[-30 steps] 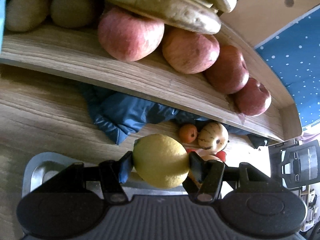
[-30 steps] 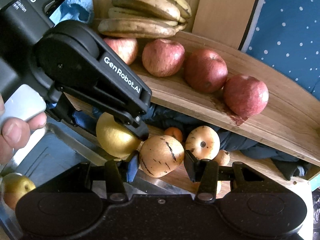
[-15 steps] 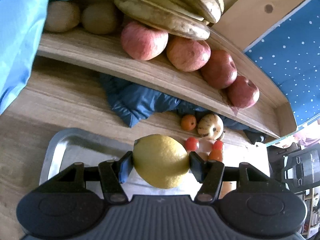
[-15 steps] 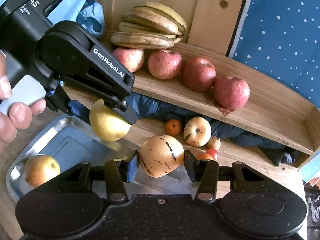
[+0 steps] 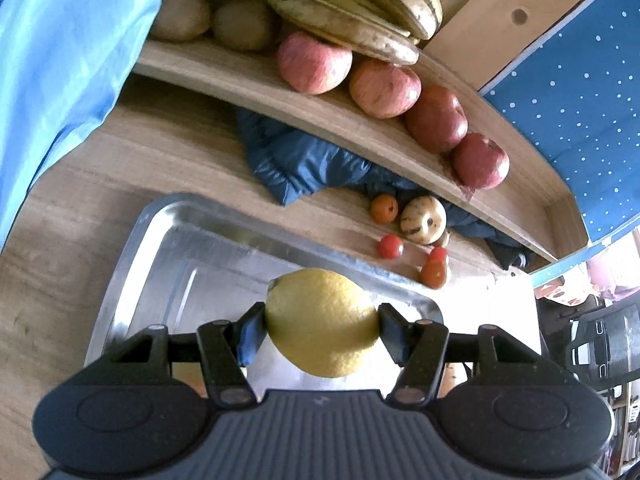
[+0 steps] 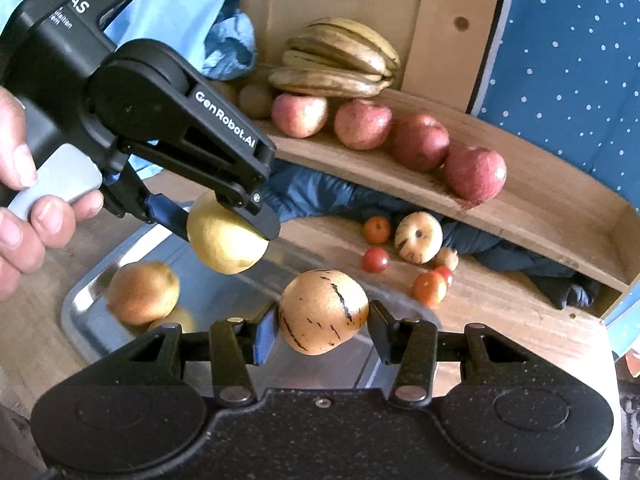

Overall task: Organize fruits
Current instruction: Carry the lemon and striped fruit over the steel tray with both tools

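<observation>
My left gripper (image 5: 322, 322) is shut on a yellow lemon (image 5: 322, 320) and holds it above the metal tray (image 5: 168, 248). In the right wrist view the left gripper (image 6: 224, 224) with the lemon (image 6: 224, 246) hangs over the tray (image 6: 88, 332). My right gripper (image 6: 324, 320) is shut on a striped orange-yellow pepino melon (image 6: 322, 310) above the tray's right end. An orange-yellow fruit (image 6: 142, 298) lies in the tray. Several loose fruits lie beyond: a small orange (image 6: 376, 229), a second pepino (image 6: 418, 238), small tomatoes (image 6: 375, 259).
A wooden shelf (image 6: 540, 208) holds several red apples (image 6: 420, 142), bananas (image 6: 336, 64) and kiwis (image 5: 244, 26). A dark blue cloth (image 5: 304, 164) lies under the shelf. A light blue sleeve (image 5: 60, 60) is at left. A blue dotted wall (image 6: 568, 40) stands at right.
Both grippers have pulled back and up from the shelf with their fruits held. The tray and the fruit in it have come into full view.
</observation>
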Action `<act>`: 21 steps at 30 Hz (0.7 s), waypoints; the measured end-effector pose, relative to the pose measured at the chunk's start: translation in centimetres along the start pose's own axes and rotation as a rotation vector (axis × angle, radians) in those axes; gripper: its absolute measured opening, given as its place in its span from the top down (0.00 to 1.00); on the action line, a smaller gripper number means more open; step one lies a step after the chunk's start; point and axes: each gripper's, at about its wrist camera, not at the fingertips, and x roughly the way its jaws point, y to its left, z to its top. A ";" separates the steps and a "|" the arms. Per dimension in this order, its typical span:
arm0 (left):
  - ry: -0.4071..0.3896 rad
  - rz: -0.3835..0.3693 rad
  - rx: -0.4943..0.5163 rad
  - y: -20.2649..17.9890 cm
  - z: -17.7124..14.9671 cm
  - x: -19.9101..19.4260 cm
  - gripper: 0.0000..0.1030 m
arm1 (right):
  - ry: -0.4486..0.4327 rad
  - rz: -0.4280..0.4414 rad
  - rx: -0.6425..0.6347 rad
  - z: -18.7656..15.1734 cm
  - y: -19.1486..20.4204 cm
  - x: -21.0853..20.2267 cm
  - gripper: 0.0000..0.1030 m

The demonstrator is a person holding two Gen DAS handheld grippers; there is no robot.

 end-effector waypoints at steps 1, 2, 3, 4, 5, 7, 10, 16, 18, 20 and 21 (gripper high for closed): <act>-0.001 0.002 -0.003 0.0 -0.3 -0.2 0.38 | 0.000 0.006 -0.002 -0.2 0.1 -0.2 0.52; -0.001 0.003 -0.006 0.0 -0.6 -0.3 0.38 | 0.000 0.011 -0.004 -0.3 0.3 -0.4 0.52; -0.002 0.004 -0.008 0.1 -0.9 -0.5 0.38 | 0.000 0.016 -0.006 -0.5 0.3 -0.6 0.51; -0.002 0.005 -0.008 0.2 -1.2 -0.6 0.38 | 0.000 0.022 -0.008 -0.6 0.4 -0.9 0.51; -0.002 0.006 -0.009 0.3 -1.5 -0.7 0.38 | 0.000 0.025 -0.009 -0.7 0.5 -1.0 0.51; -0.002 0.009 -0.008 0.4 -1.9 -0.9 0.38 | 0.000 0.033 -0.010 -1.0 0.7 -1.3 0.51; 0.003 0.012 -0.002 0.2 -2.6 -1.0 0.38 | 0.003 0.045 -0.008 -1.5 0.9 -1.7 0.51; 0.031 0.014 0.024 -0.5 -3.7 -0.6 0.38 | 0.031 0.069 0.010 -2.8 0.9 -1.8 0.51; 0.046 0.011 0.036 -0.9 -4.1 -0.3 0.38 | 0.040 0.070 0.013 -3.2 0.9 -1.8 0.51; 0.059 0.005 0.047 -1.3 -4.5 0.0 0.38 | 0.048 0.069 0.017 -3.6 0.8 -1.8 0.51; 0.064 0.003 0.052 -1.5 -4.6 0.1 0.38 | 0.052 0.067 0.021 -3.8 0.7 -1.9 0.51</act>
